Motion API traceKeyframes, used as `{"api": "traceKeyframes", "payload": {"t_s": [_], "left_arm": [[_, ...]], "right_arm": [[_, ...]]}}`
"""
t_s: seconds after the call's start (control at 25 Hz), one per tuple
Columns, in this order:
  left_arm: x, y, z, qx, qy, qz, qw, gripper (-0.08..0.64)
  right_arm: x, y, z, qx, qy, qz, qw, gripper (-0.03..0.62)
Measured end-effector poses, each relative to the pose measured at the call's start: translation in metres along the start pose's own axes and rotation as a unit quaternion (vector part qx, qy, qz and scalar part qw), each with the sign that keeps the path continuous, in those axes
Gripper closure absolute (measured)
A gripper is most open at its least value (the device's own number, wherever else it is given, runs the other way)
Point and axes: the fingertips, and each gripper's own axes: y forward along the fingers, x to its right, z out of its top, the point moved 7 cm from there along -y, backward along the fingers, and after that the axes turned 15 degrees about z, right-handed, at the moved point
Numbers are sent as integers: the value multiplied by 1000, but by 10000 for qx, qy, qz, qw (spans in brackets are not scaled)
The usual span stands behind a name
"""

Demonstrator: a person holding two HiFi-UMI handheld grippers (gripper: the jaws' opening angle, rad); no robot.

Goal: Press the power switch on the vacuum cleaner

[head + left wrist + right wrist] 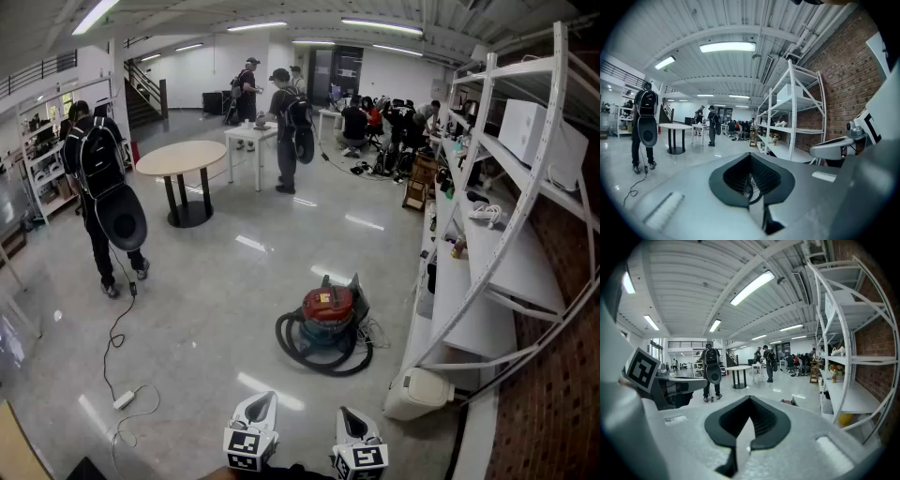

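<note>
The vacuum cleaner (328,313) stands on the glossy floor ahead of me, a red lid on a teal body. Its black hose (298,352) lies coiled around it. It shows small and low in the right gripper view as a red patch, the vacuum cleaner (792,401). I cannot make out its power switch from here. My left gripper (264,397) and right gripper (346,412) sit at the bottom edge of the head view, well short of the vacuum. Both have their jaws together and hold nothing. The left gripper (751,158) and right gripper (750,400) fill the lower half of their own views.
White metal shelving (487,281) runs along the right by a brick wall, with a white bin (417,394) at its foot. A cable with a white plug block (124,400) trails on the floor at left. A person with a backpack (101,187) stands near a round table (183,159). Several people are further back.
</note>
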Motion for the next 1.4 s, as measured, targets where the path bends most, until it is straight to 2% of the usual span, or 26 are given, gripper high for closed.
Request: {"api": "traceKeyframes", "payload": {"t_s": [0.48,0.68,1.4], "left_arm": [[3,3,-6,-127,32,2,9999,545],[6,6,-8,-135,64,-34,9999,545],[20,13,-7,-277,166,-46,9995,545]], "right_arm": [[6,3,2,3,11,51,10000,601],[12,5,-1,14,200,146,9997,600],[37,0,-9,-65,445,86,9990,600]]}}
